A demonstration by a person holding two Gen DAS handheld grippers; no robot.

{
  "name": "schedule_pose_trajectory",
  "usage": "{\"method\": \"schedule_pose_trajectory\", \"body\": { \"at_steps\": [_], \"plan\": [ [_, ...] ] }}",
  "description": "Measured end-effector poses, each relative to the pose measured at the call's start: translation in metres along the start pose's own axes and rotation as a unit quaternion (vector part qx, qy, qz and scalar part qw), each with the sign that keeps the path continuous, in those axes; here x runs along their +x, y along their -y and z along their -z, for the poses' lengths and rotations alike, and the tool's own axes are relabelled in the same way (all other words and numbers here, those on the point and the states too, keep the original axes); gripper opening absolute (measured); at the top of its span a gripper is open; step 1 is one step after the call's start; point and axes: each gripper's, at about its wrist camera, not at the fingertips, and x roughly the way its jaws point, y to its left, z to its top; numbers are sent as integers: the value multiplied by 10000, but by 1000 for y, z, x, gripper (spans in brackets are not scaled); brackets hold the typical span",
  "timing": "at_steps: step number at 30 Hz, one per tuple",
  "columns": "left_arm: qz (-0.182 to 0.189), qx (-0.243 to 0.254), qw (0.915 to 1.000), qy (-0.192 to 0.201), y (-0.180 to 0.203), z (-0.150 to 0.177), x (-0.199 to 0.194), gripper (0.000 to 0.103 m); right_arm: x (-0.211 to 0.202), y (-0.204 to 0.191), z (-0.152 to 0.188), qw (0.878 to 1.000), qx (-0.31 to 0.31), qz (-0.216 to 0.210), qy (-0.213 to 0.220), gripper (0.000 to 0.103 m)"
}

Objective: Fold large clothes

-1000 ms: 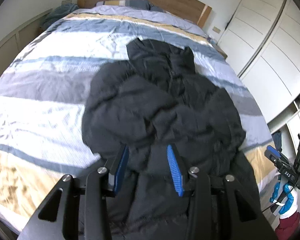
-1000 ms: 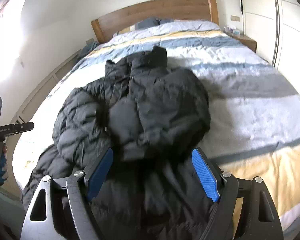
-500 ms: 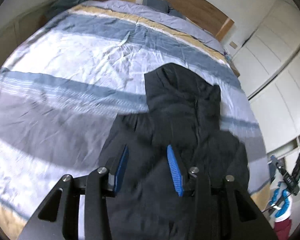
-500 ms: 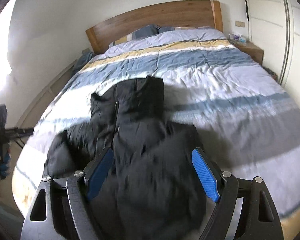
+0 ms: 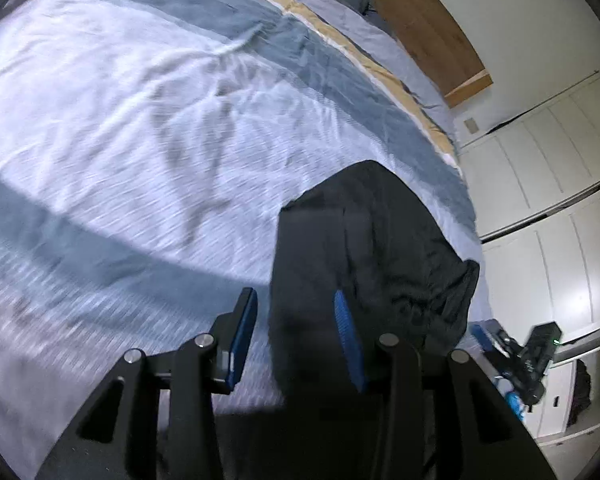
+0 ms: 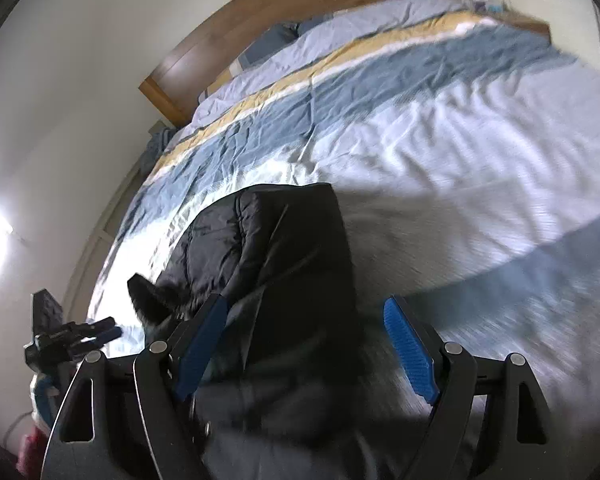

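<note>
A black puffer jacket (image 5: 372, 248) with a hood lies on the striped bed cover (image 5: 140, 128); its hood end points toward the headboard. It also shows in the right wrist view (image 6: 284, 264). My left gripper (image 5: 296, 328) is open, low over the jacket's left part near the hood, with jacket cloth between its blue pads. My right gripper (image 6: 304, 344) is open wide over the jacket's right part near the hood. The jacket's lower body is hidden under both grippers.
The wooden headboard (image 5: 432, 32) and pillows stand at the far end. White wardrobe doors (image 5: 548, 184) line the right of the bed. The other gripper shows at each view's edge: the right one (image 5: 528, 356) and the left one (image 6: 68, 340). A wall runs along the left (image 6: 60, 120).
Both grippers have moved forward along the jacket toward the hood and headboard and dropped lower. The jacket's body has passed beneath them. Both stay open.
</note>
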Motion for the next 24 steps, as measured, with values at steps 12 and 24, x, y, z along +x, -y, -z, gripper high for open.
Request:
{"method": "schedule_pose_trajectory", "body": {
  "at_steps": [12,24],
  "plan": [
    [333,-229,9981,-464,-7,-28,93,48,90,11,-33,9985,183,-454,-253,77],
    [-102,259,9996,-61,45,-12,71,10,80,-16,-31,9992,-198,-299,-199,17]
  ]
}}
